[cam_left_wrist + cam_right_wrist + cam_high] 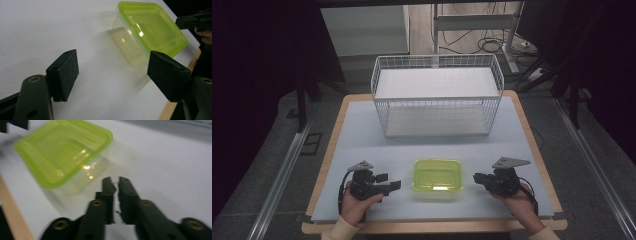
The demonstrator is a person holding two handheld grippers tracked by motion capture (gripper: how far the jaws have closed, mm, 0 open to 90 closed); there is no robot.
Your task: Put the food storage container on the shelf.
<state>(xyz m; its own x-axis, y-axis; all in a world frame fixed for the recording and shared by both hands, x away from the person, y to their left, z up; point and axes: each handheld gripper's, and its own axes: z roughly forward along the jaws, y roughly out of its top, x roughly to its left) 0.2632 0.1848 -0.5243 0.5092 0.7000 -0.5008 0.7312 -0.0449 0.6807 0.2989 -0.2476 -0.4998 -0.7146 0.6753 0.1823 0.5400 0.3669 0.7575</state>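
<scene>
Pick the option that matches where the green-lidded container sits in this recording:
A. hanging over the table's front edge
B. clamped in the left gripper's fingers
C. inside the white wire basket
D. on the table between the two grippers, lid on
D: in the high view the green-lidded container rests on the table between the left gripper and the right gripper, touched by neither, well short of the white wire basket.

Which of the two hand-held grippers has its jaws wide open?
The left hand-held gripper: its two black pads stand far apart with bare table between them. The right hand-held gripper shows only a narrow slit between its jaws, beside the green-lidded container.
</scene>
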